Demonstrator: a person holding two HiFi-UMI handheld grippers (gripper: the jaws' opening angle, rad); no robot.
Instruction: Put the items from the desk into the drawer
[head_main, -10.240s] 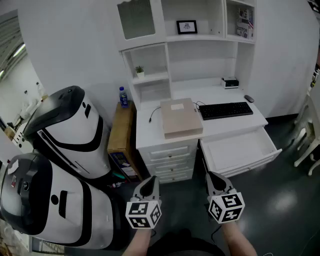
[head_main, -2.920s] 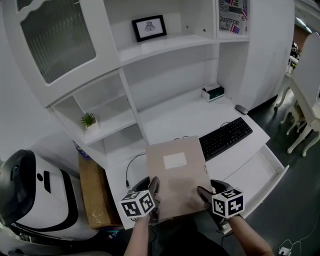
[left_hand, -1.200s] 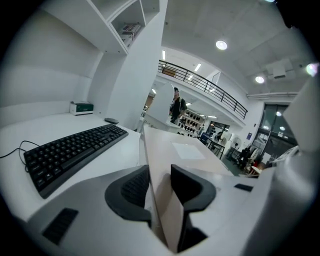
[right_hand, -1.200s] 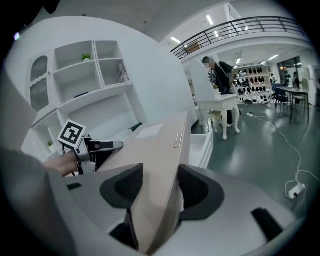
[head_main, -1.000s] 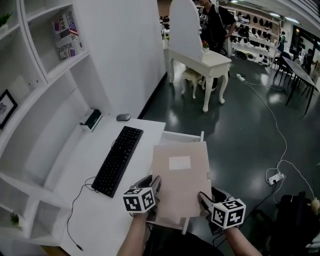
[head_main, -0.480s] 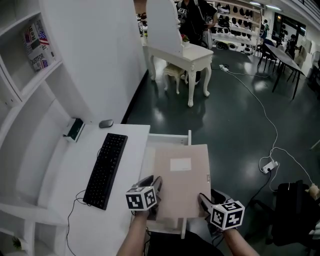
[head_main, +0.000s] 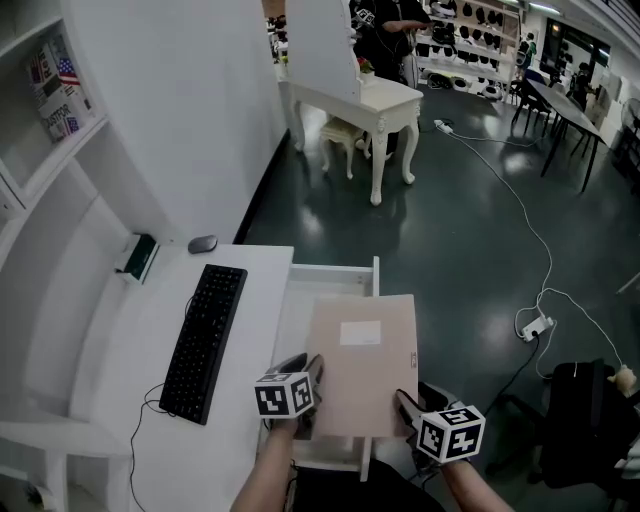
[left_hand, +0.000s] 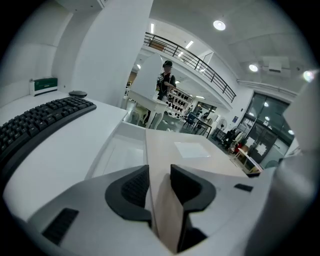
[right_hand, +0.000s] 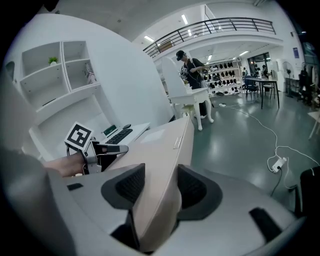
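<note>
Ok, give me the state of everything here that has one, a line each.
drawer, pulled open.
beige box, closed, held up over the drawer, not yet set down.
left gripper, shut on the beige box's left edge.
right gripper, jaws have just been closing, shut on the beige box's right edge.
</note>
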